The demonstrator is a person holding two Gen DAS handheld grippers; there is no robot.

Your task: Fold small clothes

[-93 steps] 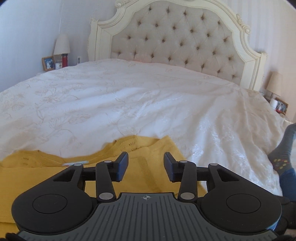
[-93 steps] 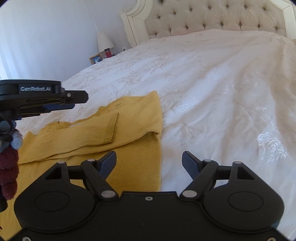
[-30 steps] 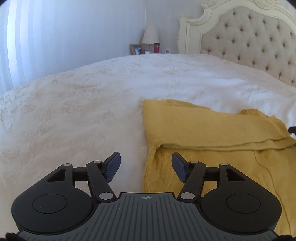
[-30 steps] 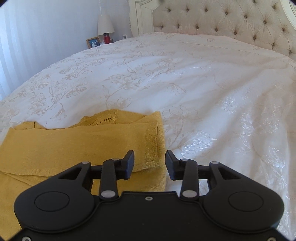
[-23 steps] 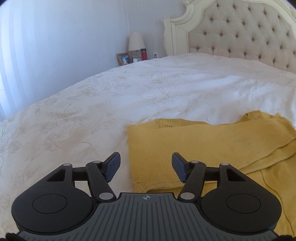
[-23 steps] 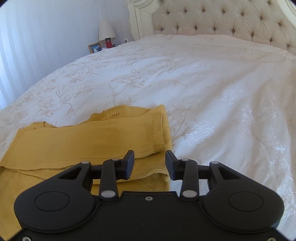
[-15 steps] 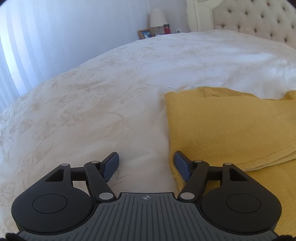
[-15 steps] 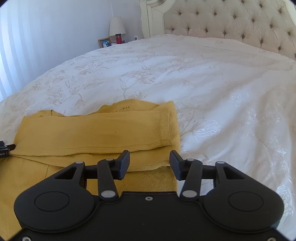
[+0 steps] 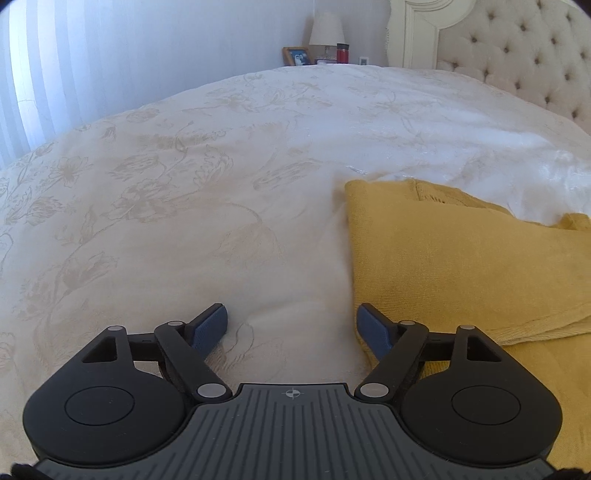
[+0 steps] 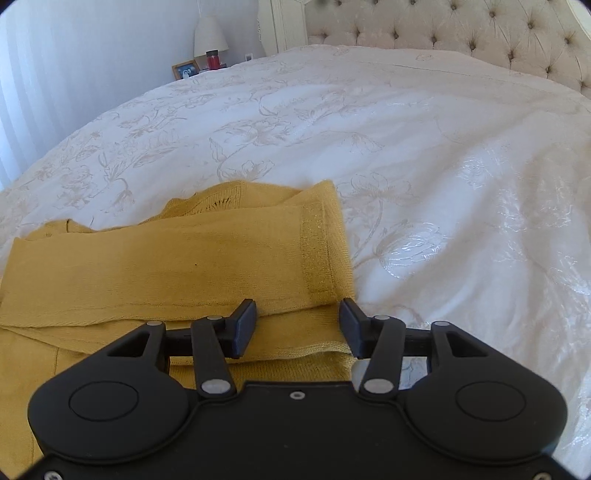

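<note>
Hovering wide open, the left gripper [image 9: 291, 325] straddles the yellow sweater's [image 9: 461, 266] left edge; the right gripper [image 10: 297, 325], also open, sits over its folded sleeve [image 10: 184, 266] on the white bed [image 10: 424, 155].

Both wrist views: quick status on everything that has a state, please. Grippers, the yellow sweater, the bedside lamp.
left gripper: open, holding nothing, at the sweater's left edge.
right gripper: open, holding nothing, over the sweater's right edge.
yellow sweater: flat on the bedspread, sleeve folded across the body.
bedside lamp: upright; cannot tell whether it is lit.
</note>
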